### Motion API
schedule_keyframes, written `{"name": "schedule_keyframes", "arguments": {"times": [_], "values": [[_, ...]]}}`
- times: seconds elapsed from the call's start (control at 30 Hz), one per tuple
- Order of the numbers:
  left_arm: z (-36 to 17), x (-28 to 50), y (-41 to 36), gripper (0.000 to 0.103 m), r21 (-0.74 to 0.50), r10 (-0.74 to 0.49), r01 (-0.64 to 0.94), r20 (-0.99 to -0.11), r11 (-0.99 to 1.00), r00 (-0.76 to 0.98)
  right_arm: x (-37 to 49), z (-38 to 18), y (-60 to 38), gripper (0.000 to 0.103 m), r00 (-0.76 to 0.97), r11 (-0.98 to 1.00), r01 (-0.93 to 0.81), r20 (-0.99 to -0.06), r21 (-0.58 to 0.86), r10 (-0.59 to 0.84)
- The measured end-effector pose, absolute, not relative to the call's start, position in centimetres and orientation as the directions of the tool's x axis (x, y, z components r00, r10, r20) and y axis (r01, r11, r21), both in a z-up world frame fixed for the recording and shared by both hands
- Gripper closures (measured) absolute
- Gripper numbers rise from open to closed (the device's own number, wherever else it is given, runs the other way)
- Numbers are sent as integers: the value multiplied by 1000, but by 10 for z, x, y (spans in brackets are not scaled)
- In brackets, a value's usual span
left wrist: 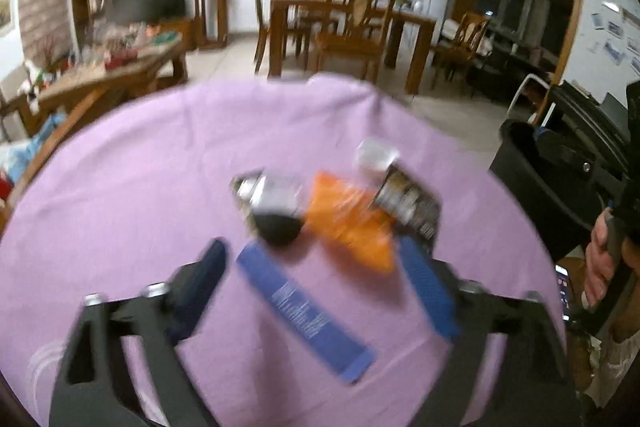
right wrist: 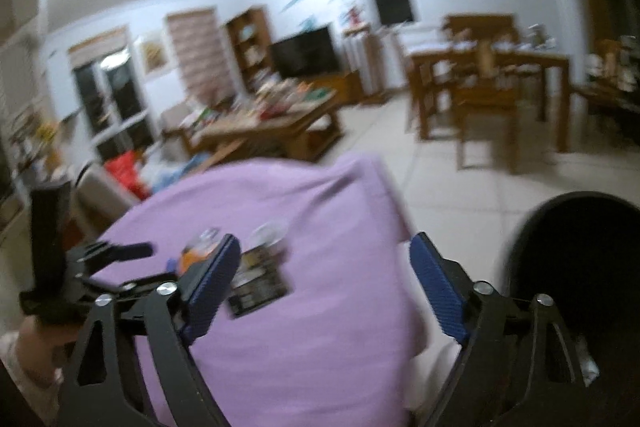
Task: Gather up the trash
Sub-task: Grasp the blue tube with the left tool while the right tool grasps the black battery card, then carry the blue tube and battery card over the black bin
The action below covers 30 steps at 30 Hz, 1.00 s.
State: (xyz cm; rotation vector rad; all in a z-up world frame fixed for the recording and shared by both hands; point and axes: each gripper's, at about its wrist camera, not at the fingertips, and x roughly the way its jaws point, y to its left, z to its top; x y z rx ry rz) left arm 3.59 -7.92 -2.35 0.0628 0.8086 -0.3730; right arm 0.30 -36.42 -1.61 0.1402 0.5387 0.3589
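Fingers first: the left gripper [left wrist: 316, 291] stands well open over the purple cloth [left wrist: 140, 187], nothing pressed between its blue pads, and the blue flat packet [left wrist: 304, 315] lies on the cloth in the gap between them, slanting toward the nearer right. Just beyond the packet sits the rest of the litter, bunched mid-cloth — a dark-capped silvery can [left wrist: 268, 203] on its side, an orange wrapper [left wrist: 352, 227] touching it, and a dark printed pouch [left wrist: 408, 203] with a clear plastic cup [left wrist: 376, 155] at its far end. It looks gathered there so either hand can reach it.

The right gripper [right wrist: 326, 291] is likewise wide open and empty; the pouch lies just beside its left finger, not between the two. Off the cloth's right edge stands a black bin [right wrist: 576, 267], mouth up, probably parked close so each piece travels only a short way. Both views are smeared by motion, so finer contact cannot be judged.
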Motion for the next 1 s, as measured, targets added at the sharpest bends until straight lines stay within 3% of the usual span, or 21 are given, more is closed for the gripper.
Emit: {"name": "schedule_keyframes", "arguments": {"times": [0.2, 0.4, 0.47, 0.7, 0.8, 1.0], "values": [[-33, 37, -65, 40, -74, -275, 338, -754, 938, 597, 38, -33, -295, 23, 665, 915, -384, -650, 124, 368], [-31, 32, -59, 41, -58, -274, 356, -757, 933, 593, 47, -53, -255, 23, 612, 900, -435, -731, 7, 302], [-29, 33, -63, 49, -29, -253, 358, -760, 933, 598, 51, -58, -247, 27, 581, 894, -448, -758, 5, 296], [-28, 35, -51, 82, -9, -235, 351, -758, 937, 608, 54, -55, -255, 40, 590, 896, -444, -744, 26, 314], [-27, 39, -39, 86, -75, -281, 347, -753, 935, 595, 48, -45, -269, 40, 612, 899, -429, -703, 89, 362], [-25, 39, -30, 87, -75, -262, 315, -750, 946, 607, 23, -17, -322, 40, 681, 888, -384, -572, 254, 457]]}}
